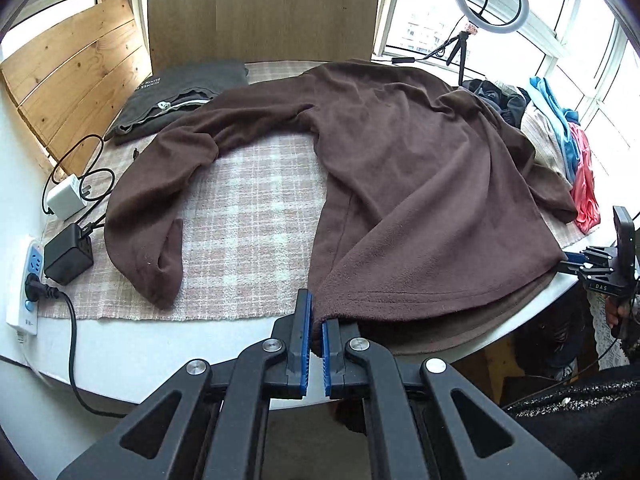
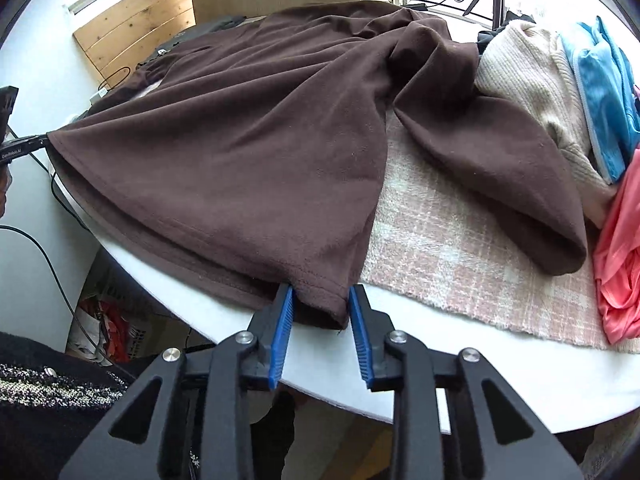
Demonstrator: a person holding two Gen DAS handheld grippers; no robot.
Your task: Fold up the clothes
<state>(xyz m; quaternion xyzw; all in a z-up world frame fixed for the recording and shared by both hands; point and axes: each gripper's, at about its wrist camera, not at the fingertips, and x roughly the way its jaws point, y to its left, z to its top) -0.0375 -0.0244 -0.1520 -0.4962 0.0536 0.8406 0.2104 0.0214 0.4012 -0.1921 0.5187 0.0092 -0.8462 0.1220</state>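
Lying on the mat (image 1: 248, 216), the fleece (image 1: 400, 168) looked soft, light and floppy, w/ hem hanging over the table (image 1: 168, 344) edge. Best hold was the hem corners. Left gripper (image 1: 316, 336) was pinched on one corner; right gripper (image 2: 322, 320) stood partly open, other corner between its pads, not pressed. Free room was left of the fleece; the pile (image 2: 560, 92) crowded its right.

You have a dark brown fleece top (image 1: 400, 184) on a pink-and-cream plaid cloth (image 1: 248, 216) over a white table (image 2: 500, 376). Your grippers' pads (image 2: 280, 332) are blue on black frames. Beside it lie cream (image 2: 532, 92), blue (image 2: 600, 92) and coral-pink (image 2: 620, 256) garments; the folded one (image 1: 176, 92) looks charcoal, perhaps dark grey.
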